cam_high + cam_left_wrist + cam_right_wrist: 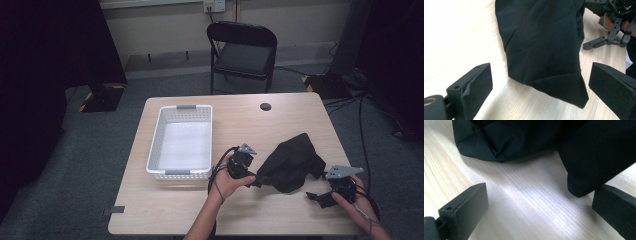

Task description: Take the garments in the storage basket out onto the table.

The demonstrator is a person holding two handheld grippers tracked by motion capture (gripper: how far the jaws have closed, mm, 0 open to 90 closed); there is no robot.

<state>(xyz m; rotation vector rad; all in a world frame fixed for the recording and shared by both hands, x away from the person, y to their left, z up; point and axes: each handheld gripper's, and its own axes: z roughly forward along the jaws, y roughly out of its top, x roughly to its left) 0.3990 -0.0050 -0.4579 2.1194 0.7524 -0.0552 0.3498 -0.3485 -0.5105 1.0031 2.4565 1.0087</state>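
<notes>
Black garment (294, 161) lies crumpled at the lower right of the wooden table (240, 117). Left gripper (539, 92), jaws spread, faces its ribbed hem; right gripper (540, 211), jaws spread, sits beside a corner. White basket (155, 145) stands left of centre

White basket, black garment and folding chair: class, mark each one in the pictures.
white basket (156, 131): high view, on its left wall.
black garment (292, 160): high view, middle of the crumpled cloth.
folding chair (244, 57): high view, on its seat.
</notes>
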